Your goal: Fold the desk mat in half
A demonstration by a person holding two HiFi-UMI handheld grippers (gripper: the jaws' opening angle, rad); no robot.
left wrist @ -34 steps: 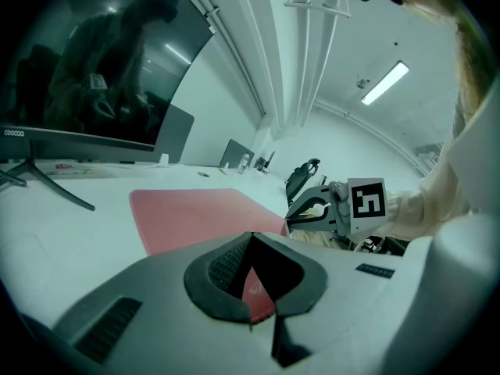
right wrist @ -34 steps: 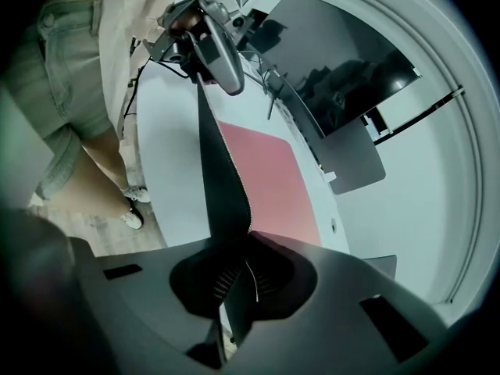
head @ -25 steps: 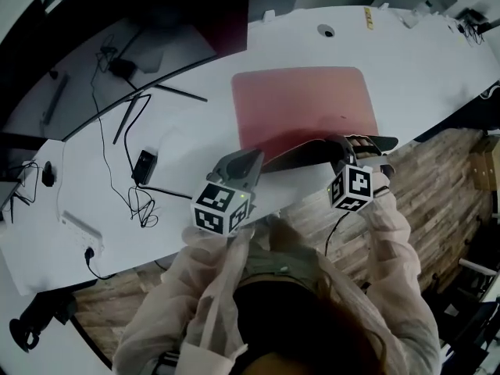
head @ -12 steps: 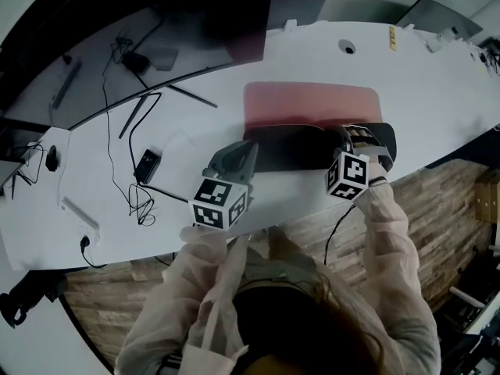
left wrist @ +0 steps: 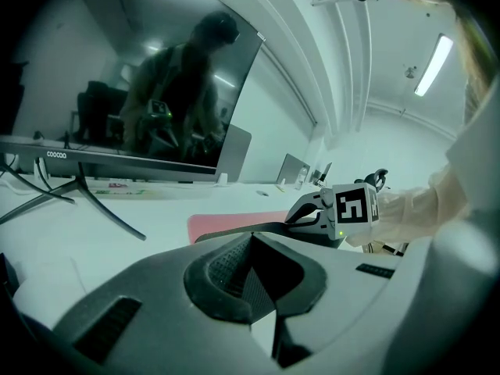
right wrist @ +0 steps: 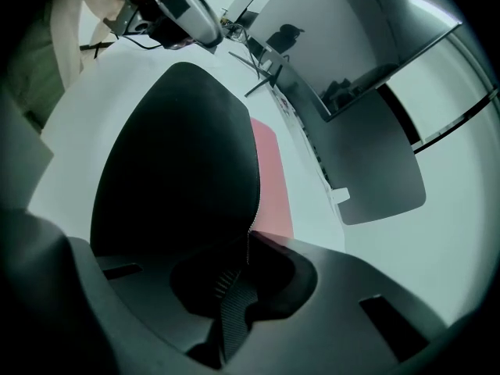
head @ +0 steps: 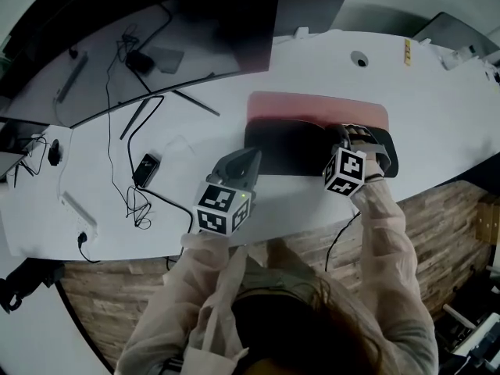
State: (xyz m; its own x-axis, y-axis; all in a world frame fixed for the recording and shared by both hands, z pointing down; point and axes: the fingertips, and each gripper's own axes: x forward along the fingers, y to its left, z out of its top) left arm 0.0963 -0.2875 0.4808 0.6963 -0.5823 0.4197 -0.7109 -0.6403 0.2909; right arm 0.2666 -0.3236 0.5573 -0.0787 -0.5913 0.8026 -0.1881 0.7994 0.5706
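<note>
The desk mat is red on top and black underneath. Its near half is turned over, so the black side covers most of the red and only a red strip shows along the far edge. My right gripper is shut on the mat's folded-over edge at the right end; in the right gripper view the black flap runs into the jaws with red beside it. My left gripper is shut and holds nothing, just off the mat's near left corner.
A wide monitor stands on thin legs at the back of the white desk. Cables and a power adapter lie at the left. A socket strip sits near the left front edge. The desk's front edge is close to me.
My right gripper has carried the mat's near edge away from me over the red surface, so the black underside now covers much more of it. The left gripper has barely moved.
</note>
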